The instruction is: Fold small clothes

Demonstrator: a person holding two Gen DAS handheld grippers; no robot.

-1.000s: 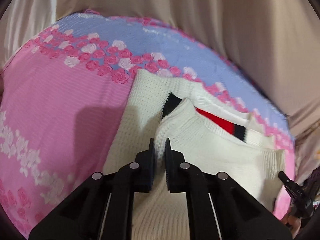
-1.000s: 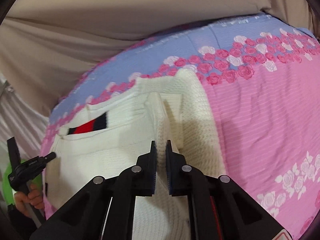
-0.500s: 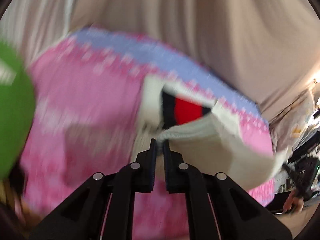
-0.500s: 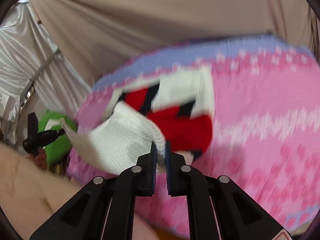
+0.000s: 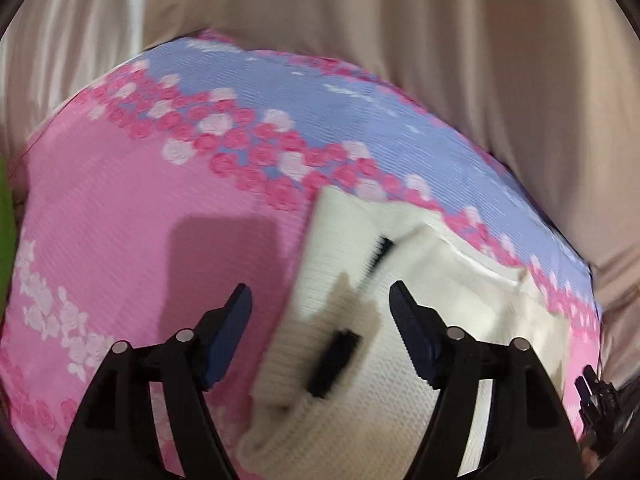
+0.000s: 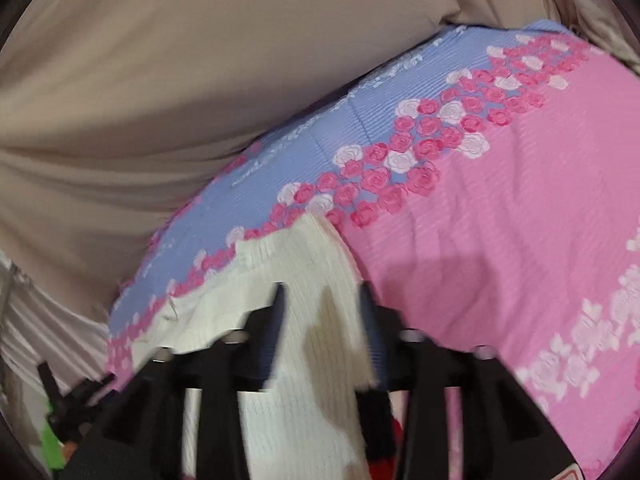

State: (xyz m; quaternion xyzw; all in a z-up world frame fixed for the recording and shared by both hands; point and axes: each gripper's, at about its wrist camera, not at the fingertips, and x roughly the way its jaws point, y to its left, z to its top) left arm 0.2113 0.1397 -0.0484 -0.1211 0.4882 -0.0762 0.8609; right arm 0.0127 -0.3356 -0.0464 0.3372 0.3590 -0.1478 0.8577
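A small cream knitted sweater [image 5: 400, 340] with black and red trim lies folded on the pink and blue flowered bedspread [image 5: 120, 208]. My left gripper [image 5: 320, 304] hovers over its near-left corner, jaws opening wide, the knit below them and free of the pads. In the right wrist view the sweater [image 6: 304, 280] lies under my right gripper [image 6: 320, 304], whose jaws are also opening; the picture is blurred, and the cloth looks loose between the fingers. A bit of red trim [image 6: 396, 432] shows by the right finger.
Beige draped cloth [image 5: 400, 40] hangs behind the bed. The other hand's gripper [image 5: 596, 396] shows at the lower right of the left wrist view, and at the lower left of the right wrist view [image 6: 68, 396]. Something green [image 5: 6, 240] sits at the far left edge.
Both grippers were shut on the sweater's edge, swung it up and over, and now have let go and opened. The sweater lies folded on the bedspread again.
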